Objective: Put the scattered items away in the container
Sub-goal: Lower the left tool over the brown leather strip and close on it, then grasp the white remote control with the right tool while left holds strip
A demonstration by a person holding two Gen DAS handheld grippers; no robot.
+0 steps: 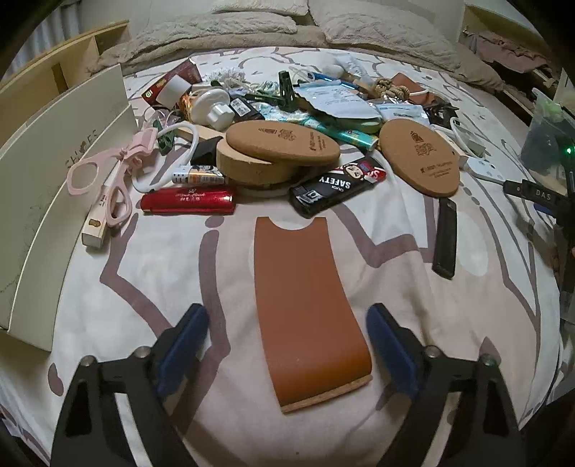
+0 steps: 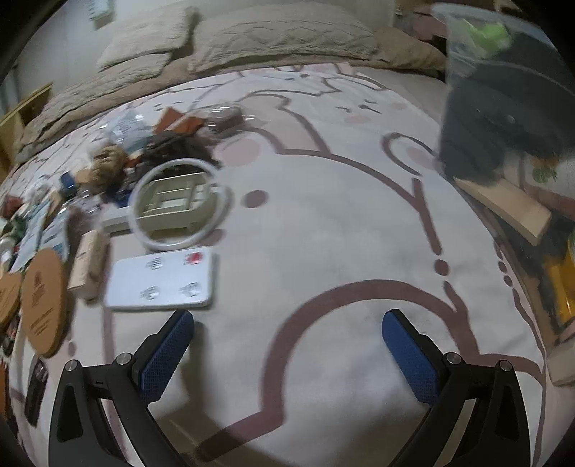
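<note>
A brown leather sleeve (image 1: 298,287) lies flat on the bedsheet between the fingers of my left gripper (image 1: 287,316). The gripper is open: the left pad stands apart from the sleeve and the right pad sits close to its edge. Beyond it is a heap of scattered items: a red lighter (image 1: 188,203), a black "SAFETY" lighter (image 1: 330,190), two cork coasters (image 1: 284,142) (image 1: 418,158) and pink scissors (image 1: 104,183). A cream cardboard box (image 1: 54,179) stands at the left. My right gripper (image 2: 287,323) is open over bare sheet.
A white power strip (image 2: 161,280), a white cable loop (image 2: 179,208) and a cork coaster (image 2: 45,301) lie left of the right gripper. A plastic bag with dark contents (image 2: 503,107) stands at the right edge. Pillows (image 1: 377,25) lie at the head of the bed.
</note>
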